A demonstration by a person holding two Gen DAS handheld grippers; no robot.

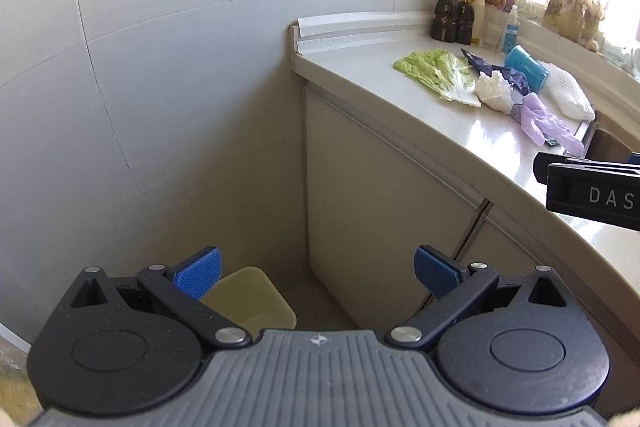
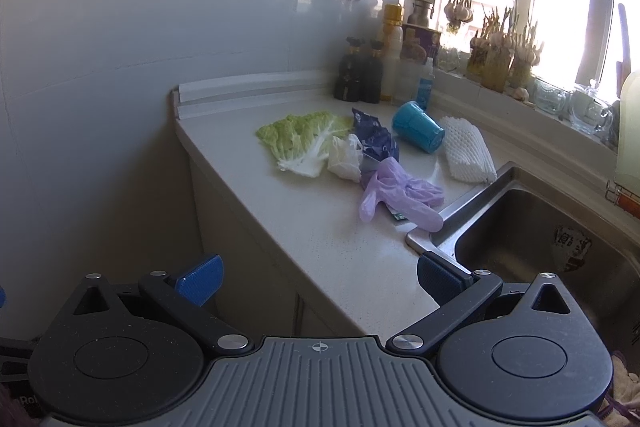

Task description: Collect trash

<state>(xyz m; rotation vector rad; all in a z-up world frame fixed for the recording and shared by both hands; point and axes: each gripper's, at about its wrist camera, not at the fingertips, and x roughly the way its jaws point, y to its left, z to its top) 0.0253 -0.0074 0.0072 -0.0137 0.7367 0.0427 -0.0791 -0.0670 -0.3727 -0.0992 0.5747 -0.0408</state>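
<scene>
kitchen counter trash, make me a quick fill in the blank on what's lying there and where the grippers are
1. The cup lying on its side on the counter is ____ in colour.
2. The purple glove lies next to the rim of the steel ____.
3. Both the left gripper and the right gripper have their jaws ____, holding nothing.
4. The cabbage leaf lies on the side of the pile nearer the ____ end of the counter, away from the sink.

Missing words: blue; sink; open; wall
</scene>
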